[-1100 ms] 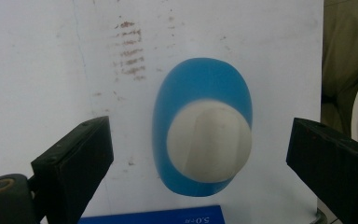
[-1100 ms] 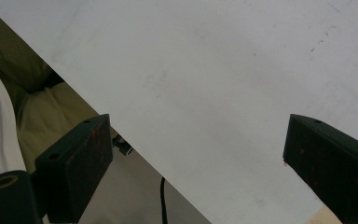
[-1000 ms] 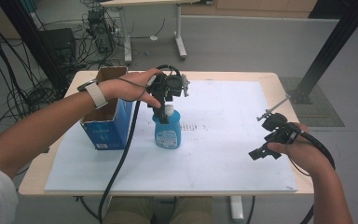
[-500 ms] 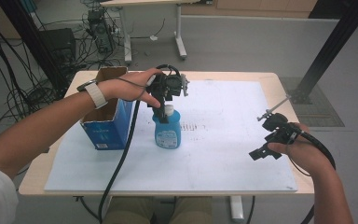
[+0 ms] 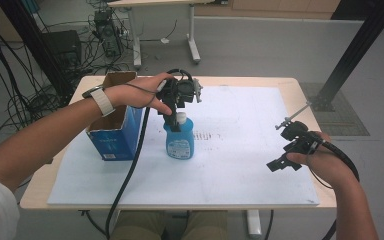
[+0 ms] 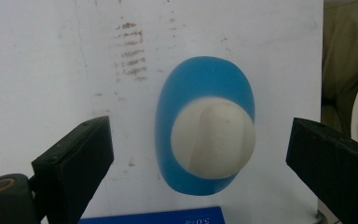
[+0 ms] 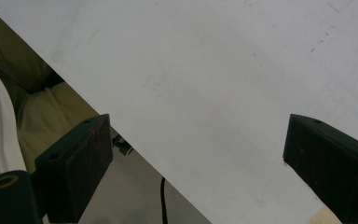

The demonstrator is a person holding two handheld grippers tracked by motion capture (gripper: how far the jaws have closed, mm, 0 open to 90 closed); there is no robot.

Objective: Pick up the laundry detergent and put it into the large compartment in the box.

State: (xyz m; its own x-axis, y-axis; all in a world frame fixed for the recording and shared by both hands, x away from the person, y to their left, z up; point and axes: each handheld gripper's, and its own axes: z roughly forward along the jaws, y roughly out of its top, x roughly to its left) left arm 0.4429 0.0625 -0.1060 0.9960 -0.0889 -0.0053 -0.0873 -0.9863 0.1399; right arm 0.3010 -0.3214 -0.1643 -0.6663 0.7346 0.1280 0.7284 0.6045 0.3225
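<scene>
Basically nothing has moved since the earlier frames: the left gripper [image 5: 175, 111] is still held right over the blue bottle [image 5: 180, 142], and the right gripper [image 5: 286, 159] is still parked near the right edge of the table [image 5: 45, 185].

The blue bottle is stood upright on the white sheet [image 5: 240, 160], left of the table's middle, with its white cap [image 5: 181, 118] pointed straight up. In the left gripper view the bottle [image 6: 205, 93] is seen from directly above, and the cap [image 6: 213, 140] is framed between the two black jaws, a bit closer to the right-hand one. The jaws are spread wide, with clear gaps left on both sides of the cap, so nothing is pinched yet and no contact can be made out. In the high view the gripper's tips are seen down at about cap level.

Just beside the bottle, on its left, a blue cardboard box [image 5: 115, 137] is stood with its top open; the person's left wrist, with a white band on it, is held above it.

Well apart from the bottle, the right gripper is held low over the sheet. In the right gripper view its jaws are spread wide too, with only bare white sheet [image 7: 223, 84] and the table's edge seen between them.
</scene>
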